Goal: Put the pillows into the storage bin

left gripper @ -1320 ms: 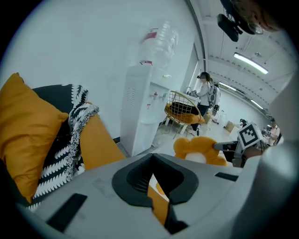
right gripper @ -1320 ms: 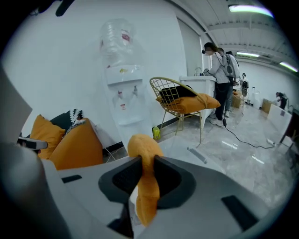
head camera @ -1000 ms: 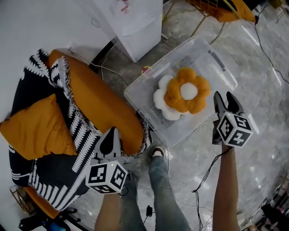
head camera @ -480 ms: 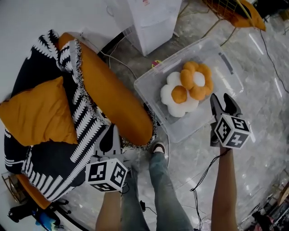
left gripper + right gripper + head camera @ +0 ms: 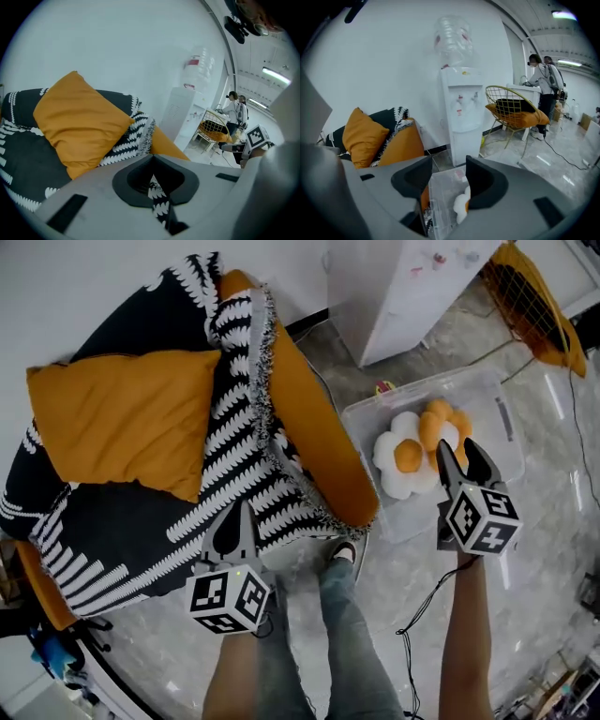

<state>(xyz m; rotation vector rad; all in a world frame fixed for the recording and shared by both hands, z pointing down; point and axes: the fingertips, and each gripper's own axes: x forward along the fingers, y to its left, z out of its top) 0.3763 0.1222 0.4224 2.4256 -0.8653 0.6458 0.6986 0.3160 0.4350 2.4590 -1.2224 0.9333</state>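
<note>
Bin (image 5: pixel 492 423): seemingly two flower pillows (image 5: pixel 412 460). Left gripper (image 5: pixel 238 514) pressed together, right gripper (image 5: pixel 457 454) spread.

Clear glossy plastic storage bin (image 5: pixel 478 395); plush flower pillows (image 5: pixel 405 457); matt cloth orange pillow (image 5: pixel 122 423) at ten o'clock; polished stone-look floor (image 5: pixel 548 554).

Clear bin (image 5: pixel 473 395) holds what looks like two flower pillows (image 5: pixel 412 457), while the square orange pillow (image 5: pixel 122 423) lies on the couch (image 5: pixel 309 418).

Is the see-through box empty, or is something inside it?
Not empty. A white flower pillow and an orange flower pillow lie inside the clear storage bin, which has no lid on.
</note>
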